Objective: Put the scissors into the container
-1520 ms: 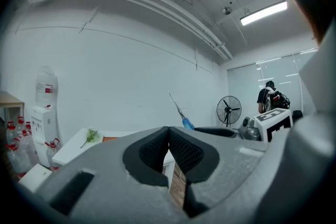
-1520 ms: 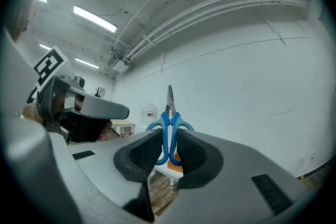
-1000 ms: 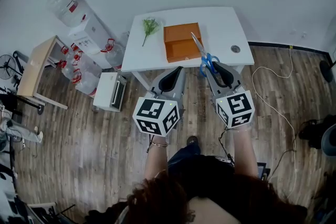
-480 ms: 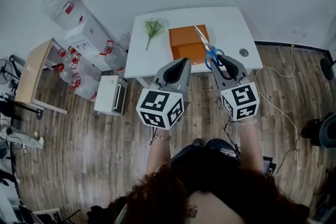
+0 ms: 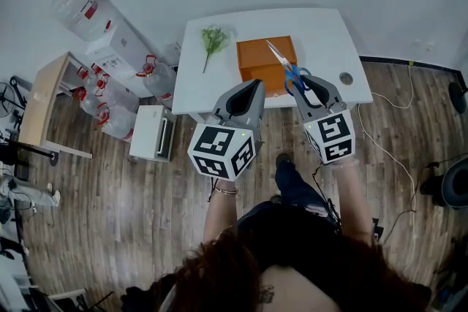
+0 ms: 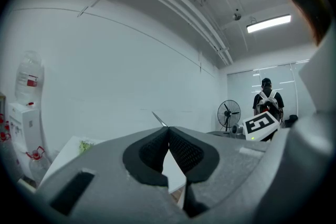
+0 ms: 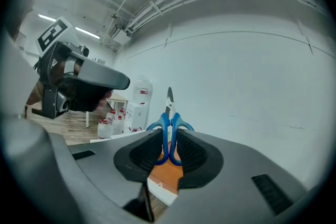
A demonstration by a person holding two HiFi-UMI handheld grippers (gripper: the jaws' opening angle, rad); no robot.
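Note:
Blue-handled scissors (image 5: pixel 291 74) are clamped by their handles in my right gripper (image 5: pixel 310 90), blades pointing up and away over the orange container (image 5: pixel 264 59). In the right gripper view the scissors (image 7: pixel 169 123) stand upright between the shut jaws, with the orange container (image 7: pixel 166 172) showing below them. My left gripper (image 5: pixel 242 100) hovers at the near edge of the white table (image 5: pixel 319 36), left of the scissors. Its pads (image 6: pixel 168 152) meet with nothing between them.
A green sprig (image 5: pixel 213 38) lies on the table left of the container, and a round hole (image 5: pixel 346 77) sits at the table's right front corner. Water bottles and a dispenser (image 5: pixel 117 47) stand at the left. A cable (image 5: pixel 384 157) trails over the wooden floor at the right.
Both grippers have moved forward towards the table, and the scissors' blades now reach over the orange container's near right side. The person has stepped closer.

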